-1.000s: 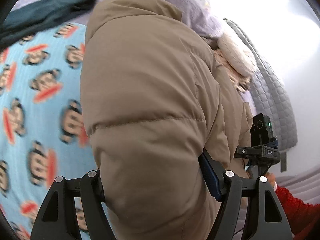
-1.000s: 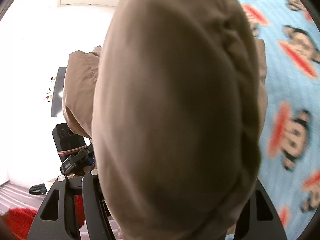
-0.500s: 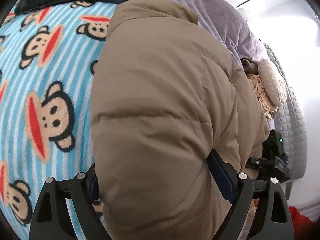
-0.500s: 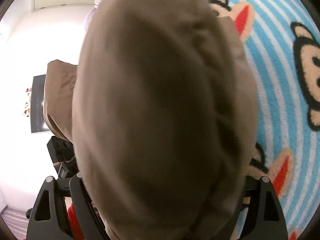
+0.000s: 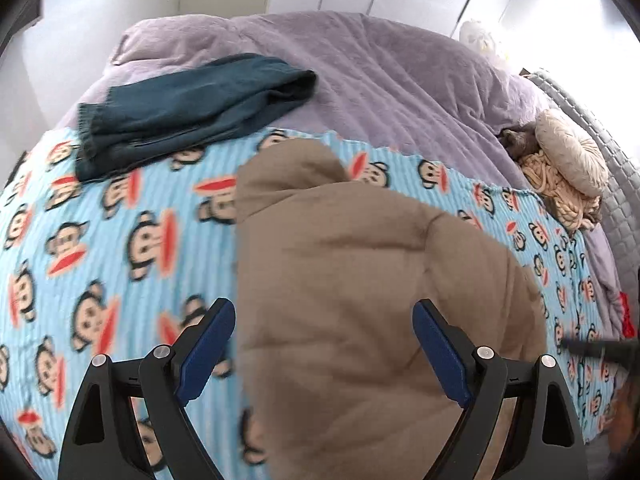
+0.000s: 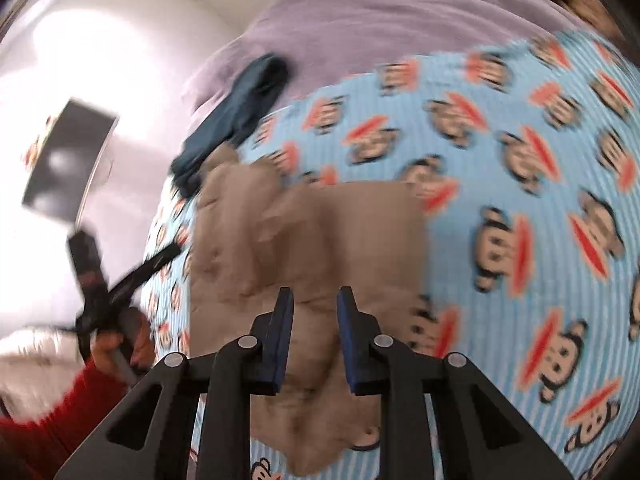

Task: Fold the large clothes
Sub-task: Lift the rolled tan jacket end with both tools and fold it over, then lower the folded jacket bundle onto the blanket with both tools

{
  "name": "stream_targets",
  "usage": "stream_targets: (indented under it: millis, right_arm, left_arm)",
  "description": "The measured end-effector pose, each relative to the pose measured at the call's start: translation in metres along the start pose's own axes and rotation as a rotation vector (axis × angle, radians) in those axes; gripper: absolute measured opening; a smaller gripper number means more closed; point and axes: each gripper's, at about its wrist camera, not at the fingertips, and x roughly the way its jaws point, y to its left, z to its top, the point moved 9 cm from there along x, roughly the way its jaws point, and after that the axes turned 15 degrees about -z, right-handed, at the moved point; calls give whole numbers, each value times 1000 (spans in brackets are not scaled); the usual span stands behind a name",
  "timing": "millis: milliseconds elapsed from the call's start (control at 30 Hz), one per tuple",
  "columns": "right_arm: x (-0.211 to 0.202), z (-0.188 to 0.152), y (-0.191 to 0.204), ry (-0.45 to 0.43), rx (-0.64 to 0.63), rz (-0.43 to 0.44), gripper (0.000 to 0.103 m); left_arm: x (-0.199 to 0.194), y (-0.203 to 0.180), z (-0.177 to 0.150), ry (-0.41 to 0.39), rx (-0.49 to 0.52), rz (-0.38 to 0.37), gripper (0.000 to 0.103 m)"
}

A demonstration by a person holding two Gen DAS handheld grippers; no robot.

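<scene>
A tan puffer jacket (image 5: 360, 300) lies folded on the blue monkey-print blanket (image 5: 120, 248); it also shows in the right wrist view (image 6: 304, 240). My left gripper (image 5: 324, 320) is wide open above the jacket's near part, holding nothing. My right gripper (image 6: 314, 304) hovers above the jacket with its jaws a narrow gap apart and nothing between them. The left gripper appears in the right wrist view (image 6: 120, 280), held by a hand in a red sleeve.
A folded dark teal garment (image 5: 188, 108) lies at the blanket's far left edge. A purple duvet (image 5: 380, 72) covers the far bed. Cream cushions (image 5: 568, 160) sit at the right by a grey quilted headboard (image 5: 612, 152).
Both grippers let go of the jacket and pulled back. The jacket, held up close to the cameras before, now lies on the blanket.
</scene>
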Motion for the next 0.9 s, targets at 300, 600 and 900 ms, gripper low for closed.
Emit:
stream_targets:
  millis: [300,600,900]
  right_arm:
    - [37,-113,-26,111,-117,-281,25]
    - [79,-126,-63,108,7,-209,24]
    - [82,-124,-67,126,23,-225,24]
  left_arm:
    - [79,-43,-5,83,146,172,92]
    - [96,-59,-15,60,242,258,92]
    - [92,-61,-16,68,256,277,92]
